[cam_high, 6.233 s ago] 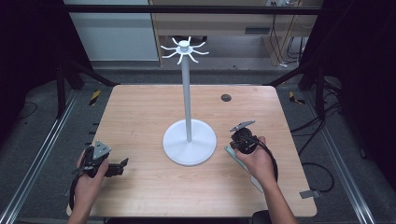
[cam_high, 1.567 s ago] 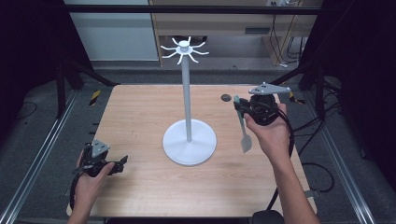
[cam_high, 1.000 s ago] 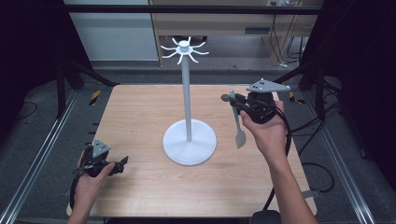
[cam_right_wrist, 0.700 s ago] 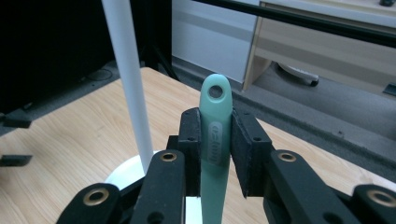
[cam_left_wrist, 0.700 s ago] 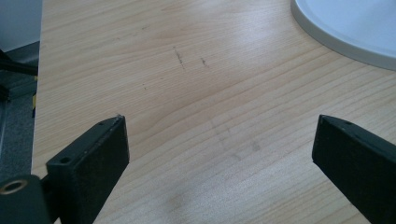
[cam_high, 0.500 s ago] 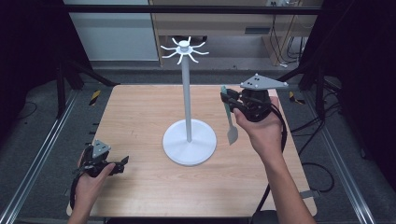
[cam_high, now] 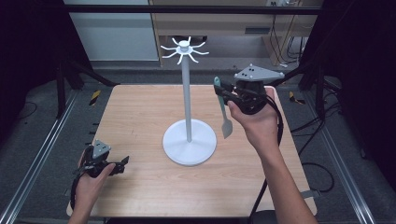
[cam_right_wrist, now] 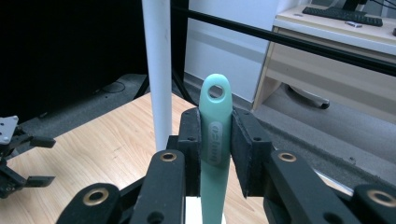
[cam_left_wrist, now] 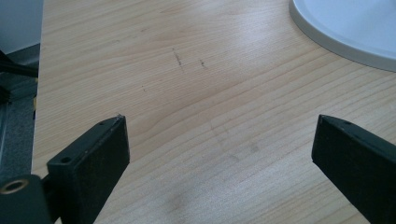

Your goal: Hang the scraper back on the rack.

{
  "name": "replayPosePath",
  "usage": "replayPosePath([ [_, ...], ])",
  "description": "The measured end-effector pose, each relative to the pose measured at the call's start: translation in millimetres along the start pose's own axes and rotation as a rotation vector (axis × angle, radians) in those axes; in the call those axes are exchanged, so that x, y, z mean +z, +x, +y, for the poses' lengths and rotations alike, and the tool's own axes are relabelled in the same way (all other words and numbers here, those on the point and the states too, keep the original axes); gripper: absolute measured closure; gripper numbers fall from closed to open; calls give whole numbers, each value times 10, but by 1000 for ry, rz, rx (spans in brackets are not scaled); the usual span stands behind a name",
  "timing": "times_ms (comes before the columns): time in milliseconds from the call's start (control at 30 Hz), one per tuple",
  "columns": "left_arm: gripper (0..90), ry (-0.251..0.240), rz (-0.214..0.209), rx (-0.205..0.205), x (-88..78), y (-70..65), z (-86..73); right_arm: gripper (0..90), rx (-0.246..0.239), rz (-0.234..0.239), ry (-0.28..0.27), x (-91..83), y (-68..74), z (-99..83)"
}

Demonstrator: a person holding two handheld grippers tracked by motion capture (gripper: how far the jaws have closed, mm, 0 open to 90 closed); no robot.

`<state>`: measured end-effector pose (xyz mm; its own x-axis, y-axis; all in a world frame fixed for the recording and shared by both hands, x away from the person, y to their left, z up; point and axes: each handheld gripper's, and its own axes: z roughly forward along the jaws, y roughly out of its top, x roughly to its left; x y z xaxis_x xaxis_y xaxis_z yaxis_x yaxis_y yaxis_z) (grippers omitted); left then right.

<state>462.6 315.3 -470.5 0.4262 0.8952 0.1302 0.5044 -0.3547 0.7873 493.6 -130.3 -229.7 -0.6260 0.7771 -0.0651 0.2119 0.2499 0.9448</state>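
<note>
A white stand rises from a round base (cam_high: pixel 189 142) at the table's middle, its pole (cam_high: pixel 186 93) topped by a ring of hooks (cam_high: pixel 184 48). My right gripper (cam_high: pixel 223 93) is in the air right of the pole, below the hooks, shut on a pale green spatula (cam_high: pixel 226 126) that hangs blade down. In the right gripper view the spatula handle (cam_right_wrist: pixel 215 135) stands between the pads with its hanging hole above them, and the pole (cam_right_wrist: pixel 158 65) is just left. My left gripper (cam_high: pixel 122 164) rests open at the table's near left; its jaws (cam_left_wrist: pixel 219 154) frame bare wood beside the base (cam_left_wrist: pixel 345 28).
The wooden table (cam_high: pixel 140 112) has metal rails along its left and right sides. Yellow-black tools lie off the table at the far left (cam_high: pixel 95 96) and far right (cam_high: pixel 292 96). A desk with a keyboard (cam_right_wrist: pixel 345 14) stands behind the table.
My right hand has lifted the spatula off the table and carried it up and left toward the pole. The left gripper has stayed where it was.
</note>
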Motion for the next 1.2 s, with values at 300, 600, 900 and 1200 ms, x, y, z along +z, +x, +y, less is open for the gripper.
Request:
replayPosePath([
  [300, 39, 4, 1, 8, 1, -11, -1, 747, -2, 17, -16, 3, 38, 62],
  [600, 41, 5, -2, 14, 0, -23, 0, 747, 27, 36, -58, -42, 33, 135],
  [900, 43, 8, 2, 13, 2, -14, -2, 747, 16, 40, -91, -100, 64, 215],
  [1200, 44, 6, 5, 11, -3, -9, 0, 747, 24, 43, -117, -133, 95, 259],
])
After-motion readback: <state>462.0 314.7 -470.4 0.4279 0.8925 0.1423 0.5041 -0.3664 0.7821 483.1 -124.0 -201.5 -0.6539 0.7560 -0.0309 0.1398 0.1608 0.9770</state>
